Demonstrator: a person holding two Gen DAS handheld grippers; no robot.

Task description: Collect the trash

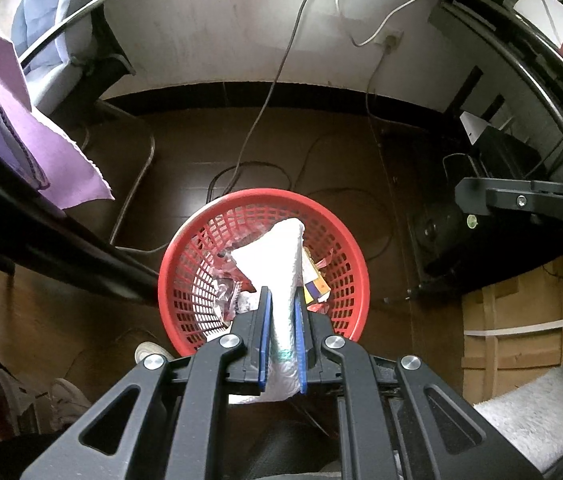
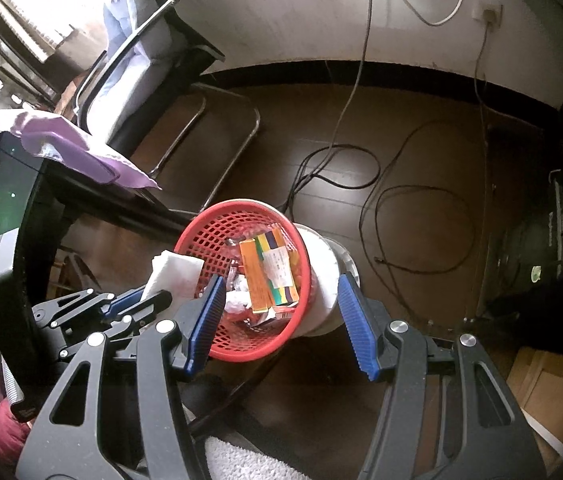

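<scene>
A red mesh basket (image 1: 345, 256) stands on a white round base on the dark floor; it also shows in the right wrist view (image 2: 201, 236). It holds crumpled wrappers and an orange and yellow carton (image 2: 269, 276). My left gripper (image 1: 281, 300) is shut on a white paper towel (image 1: 277, 260) and holds it right above the basket; the same gripper (image 2: 137, 300) and towel (image 2: 173, 272) show at the basket's left rim in the right wrist view. My right gripper (image 2: 281, 312) is open and empty, just above the basket's near side.
A black table edge with a purple cloth (image 1: 41, 140) lies to the left. A chair (image 2: 149, 60) stands at the back left. Cables (image 2: 361, 160) run over the floor. Black equipment (image 1: 501, 184) and cardboard (image 1: 521, 340) are on the right.
</scene>
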